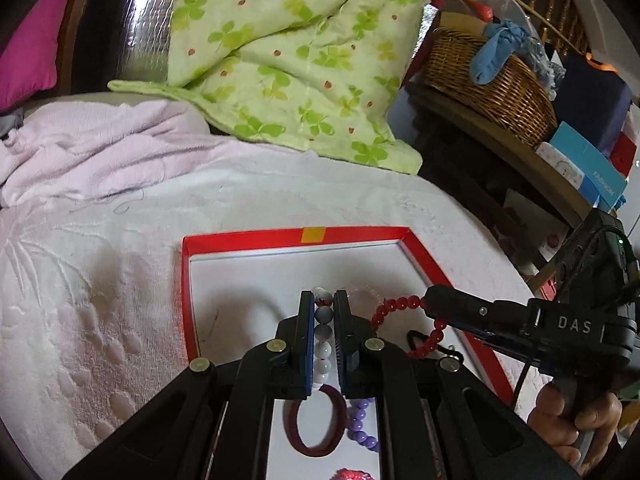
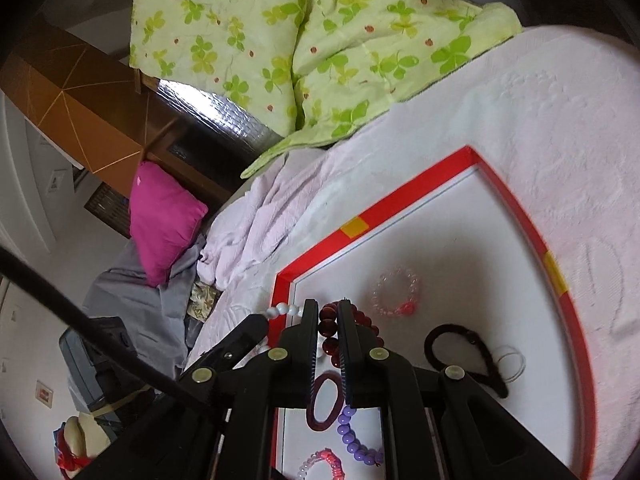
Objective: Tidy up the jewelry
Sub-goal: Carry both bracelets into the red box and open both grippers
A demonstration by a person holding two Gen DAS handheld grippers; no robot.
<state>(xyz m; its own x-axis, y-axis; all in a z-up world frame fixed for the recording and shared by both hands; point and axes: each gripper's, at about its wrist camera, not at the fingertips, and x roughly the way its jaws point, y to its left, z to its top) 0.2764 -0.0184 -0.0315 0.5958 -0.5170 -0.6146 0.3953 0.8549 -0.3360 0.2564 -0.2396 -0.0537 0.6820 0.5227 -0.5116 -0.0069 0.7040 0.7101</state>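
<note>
A shallow red-rimmed box [image 1: 424, 258] with a white floor lies on the bed; it also shows in the right wrist view [image 2: 516, 204]. My left gripper [image 1: 324, 300] is shut on a white and grey bead bracelet [image 1: 323, 334], held over the box. My right gripper [image 2: 329, 308] is shut on a red bead bracelet [image 2: 330, 330]; it enters the left wrist view [image 1: 430, 298] with that red bracelet [image 1: 394, 306] hanging from it. Inside the box lie a clear pink bracelet [image 2: 396, 290], a dark red hair tie [image 2: 325, 400], a purple bead bracelet [image 2: 354, 436] and a black hair tie [image 2: 460, 350].
The box sits on a pale pink towel [image 1: 100, 280] spread over the bed. A green clover-print quilt [image 1: 288, 52] lies behind it. A wicker basket [image 1: 488, 88] stands on a shelf at the right. A magenta pillow [image 2: 164, 216] lies beside the bed.
</note>
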